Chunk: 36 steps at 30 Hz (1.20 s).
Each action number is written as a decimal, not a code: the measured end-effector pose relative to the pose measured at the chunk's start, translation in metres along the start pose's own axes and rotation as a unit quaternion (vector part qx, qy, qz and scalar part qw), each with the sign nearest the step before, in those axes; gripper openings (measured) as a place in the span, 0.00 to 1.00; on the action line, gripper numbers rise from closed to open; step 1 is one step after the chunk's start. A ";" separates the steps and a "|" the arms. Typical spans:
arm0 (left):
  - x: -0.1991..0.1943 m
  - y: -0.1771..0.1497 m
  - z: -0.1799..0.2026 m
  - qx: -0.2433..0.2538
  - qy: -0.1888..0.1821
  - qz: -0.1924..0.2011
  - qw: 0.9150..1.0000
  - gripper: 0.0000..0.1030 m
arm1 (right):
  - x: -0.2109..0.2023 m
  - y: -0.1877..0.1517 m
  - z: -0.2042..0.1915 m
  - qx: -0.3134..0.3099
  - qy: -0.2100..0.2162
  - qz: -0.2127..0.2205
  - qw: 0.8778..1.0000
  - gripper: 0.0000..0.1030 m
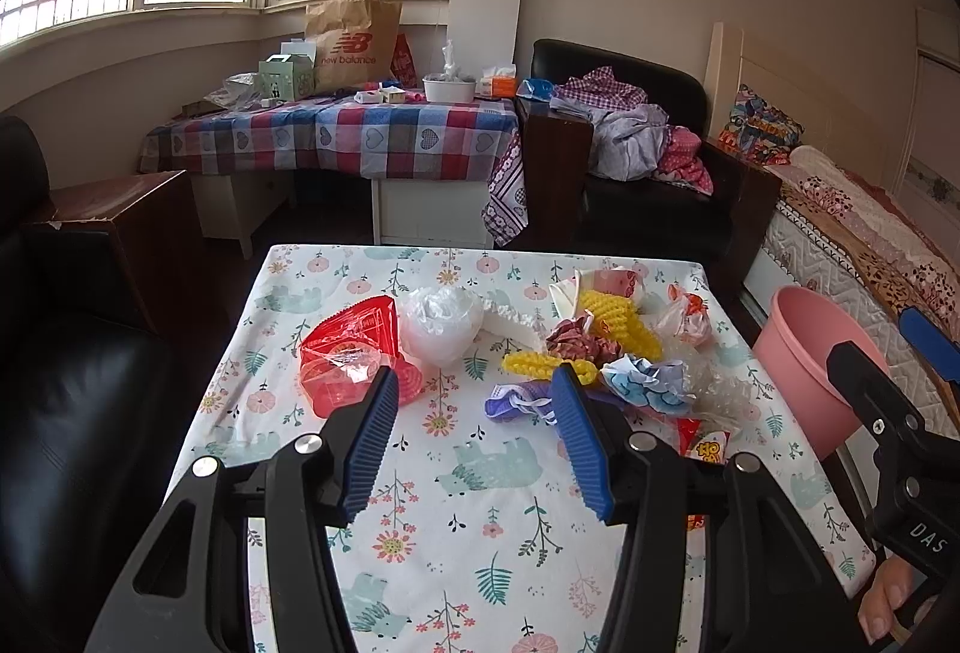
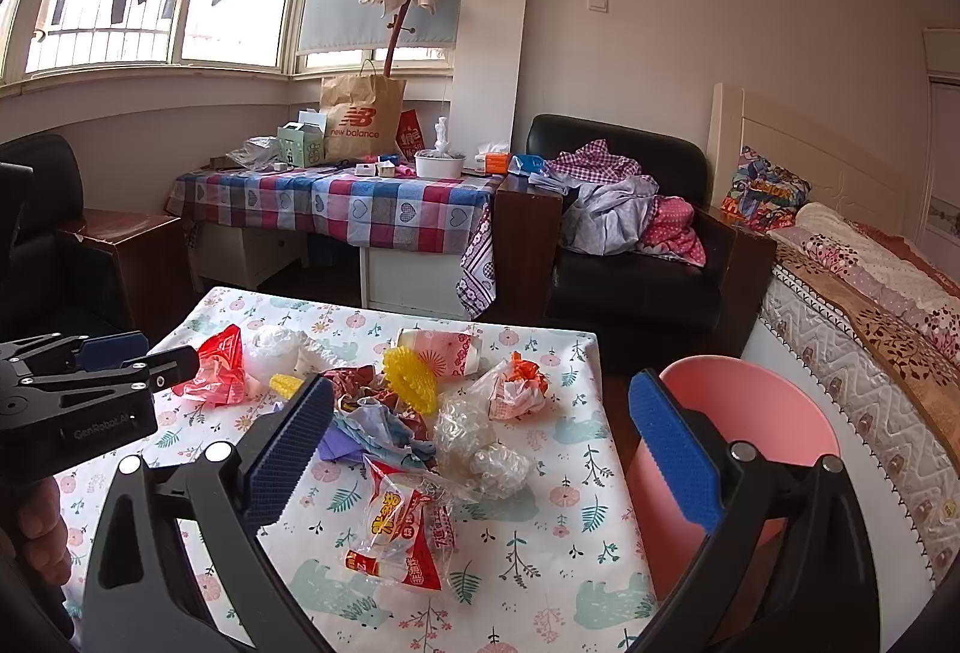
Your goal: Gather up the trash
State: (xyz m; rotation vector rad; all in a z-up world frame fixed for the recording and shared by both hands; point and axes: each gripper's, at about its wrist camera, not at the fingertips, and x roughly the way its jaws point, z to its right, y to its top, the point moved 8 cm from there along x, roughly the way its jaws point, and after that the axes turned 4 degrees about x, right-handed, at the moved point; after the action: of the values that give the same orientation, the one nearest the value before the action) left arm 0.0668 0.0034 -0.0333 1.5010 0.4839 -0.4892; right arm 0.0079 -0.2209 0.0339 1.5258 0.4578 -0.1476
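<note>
A heap of trash lies on the floral-cloth table: a red plastic bag, a white plastic bag, yellow foam netting and crumpled blue-purple paper. My left gripper hovers open over the near side of the table, short of the heap, its jaws empty. In the right wrist view, a red-yellow snack wrapper and clear crumpled plastic lie closest. My right gripper is wide open above them, holding nothing. A pink bucket stands just off the table's right edge.
A bed runs along the right behind the bucket. A black armchair piled with clothes and a checked-cloth side table stand beyond the table. A dark sofa flanks the left. A hand grips the right tool.
</note>
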 end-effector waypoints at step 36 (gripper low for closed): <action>-0.004 -0.002 -0.002 -0.005 -0.002 0.004 1.000 0.51 | -0.001 0.000 -0.001 0.000 -0.001 0.001 1.000 0.96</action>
State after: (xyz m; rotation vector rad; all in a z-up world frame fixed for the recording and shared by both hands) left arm 0.0624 0.0052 -0.0323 1.4913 0.4754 -0.4830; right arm 0.0068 -0.2203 0.0339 1.5259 0.4559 -0.1478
